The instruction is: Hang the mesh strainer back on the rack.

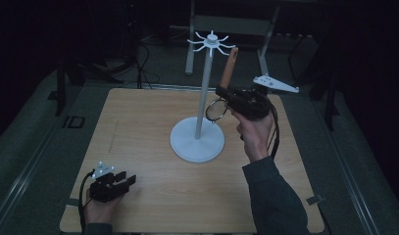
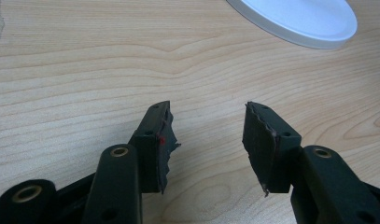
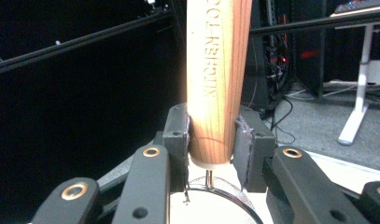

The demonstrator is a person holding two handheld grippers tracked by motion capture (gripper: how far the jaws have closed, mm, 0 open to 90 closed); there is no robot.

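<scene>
I hold the strainer (image 1: pixel 218 108) by its wooden handle (image 3: pixel 218 79) in the right gripper (image 1: pixel 225 93), raised beside the stand's pole (image 1: pixel 203 95). Its mesh is cut off in the right gripper view. The left gripper (image 1: pixel 124 179) rests on the table (image 1: pixel 148 142), jaws wide, holding nothing.

High view: fixed above near edge of the tabletop (image 1: pixel 153 196), looking fwd and down, whole top in frame.

Left gripper view: low, v. close over the wood, facing across toward the white stand base (image 2: pixel 299 18); base shared w/ high view (image 1: pixel 197 142).

Right gripper view: raised, tilted up, past far edge into dark room; wooden handle (image 3: pixel 218 70) close-up, shared w/ high view (image 1: pixel 229 68).
</scene>
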